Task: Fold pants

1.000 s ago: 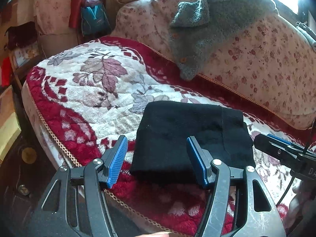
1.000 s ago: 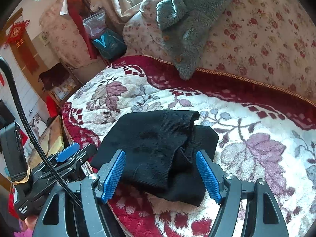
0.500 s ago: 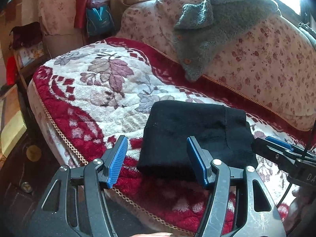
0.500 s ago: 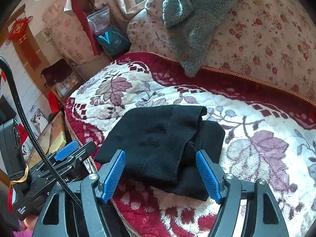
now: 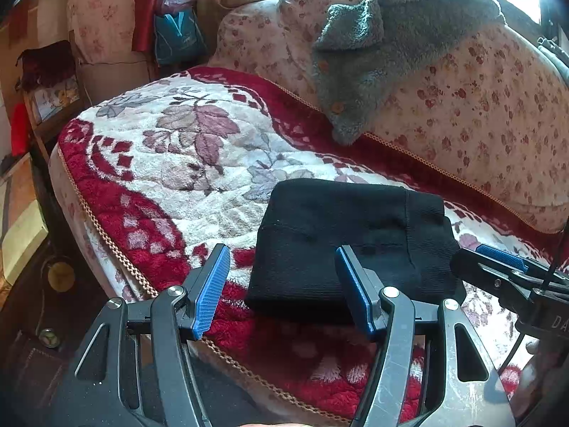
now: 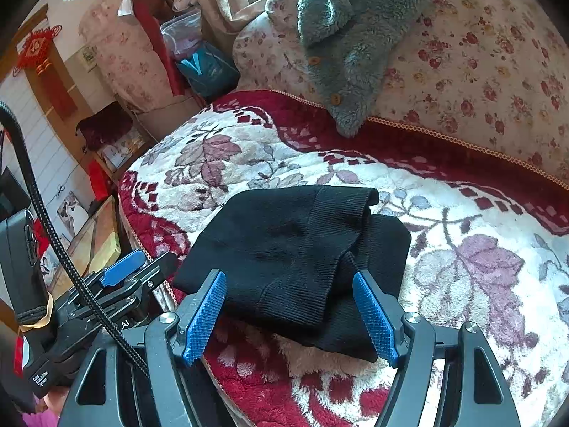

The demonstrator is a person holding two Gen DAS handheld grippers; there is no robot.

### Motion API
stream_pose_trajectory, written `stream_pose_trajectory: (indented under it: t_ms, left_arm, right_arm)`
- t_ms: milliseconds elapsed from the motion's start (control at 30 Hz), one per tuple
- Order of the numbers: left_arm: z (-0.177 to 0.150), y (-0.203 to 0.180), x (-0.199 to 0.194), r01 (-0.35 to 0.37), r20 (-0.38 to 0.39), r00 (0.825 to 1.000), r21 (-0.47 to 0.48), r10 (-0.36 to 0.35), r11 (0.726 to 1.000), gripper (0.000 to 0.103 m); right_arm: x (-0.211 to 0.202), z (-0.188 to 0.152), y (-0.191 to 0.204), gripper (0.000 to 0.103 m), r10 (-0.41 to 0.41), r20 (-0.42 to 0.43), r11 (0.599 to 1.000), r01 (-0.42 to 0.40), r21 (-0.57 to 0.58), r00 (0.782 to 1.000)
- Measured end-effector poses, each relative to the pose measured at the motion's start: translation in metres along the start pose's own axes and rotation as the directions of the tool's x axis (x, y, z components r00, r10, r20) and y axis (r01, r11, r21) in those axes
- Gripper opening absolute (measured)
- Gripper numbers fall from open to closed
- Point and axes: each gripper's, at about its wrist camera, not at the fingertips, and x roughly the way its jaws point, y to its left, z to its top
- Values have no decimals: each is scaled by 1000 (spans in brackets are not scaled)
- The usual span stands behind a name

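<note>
My left gripper (image 5: 281,284) hangs with its jaws spread wide and nothing between them, just short of the near left edge of the black pants (image 5: 350,245). The pants lie folded into a compact bundle on the red and white floral blanket (image 5: 185,163), close to its front edge. My right gripper (image 6: 290,307) hovers at the pants' near edge, jaws equally wide and empty. Beyond the pants, a grey fleece garment (image 6: 352,35) drapes over the sofa back.

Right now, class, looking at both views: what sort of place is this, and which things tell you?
Probably a lived-in home sitting room. A sofa with a floral backrest and a plush red-and-white blanket, a grey fleece garment draped over it, and folded black pants on the seat.
</note>
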Motion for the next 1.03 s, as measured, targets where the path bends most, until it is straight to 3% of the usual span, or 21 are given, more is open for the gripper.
stream_pose_trajectory:
  t_ms: [833, 1033]
  left_arm:
    - [3, 1, 5, -1, 13, 1000, -1, 1, 1000, 62]
    - [4, -18, 0, 31, 16, 999, 21, -32, 999, 62]
  right_arm:
    - [11, -1, 0, 72, 5, -37, 1000, -5, -8, 999]
    - [0, -2, -12, 72, 10, -19, 1000, -9, 14, 1000]
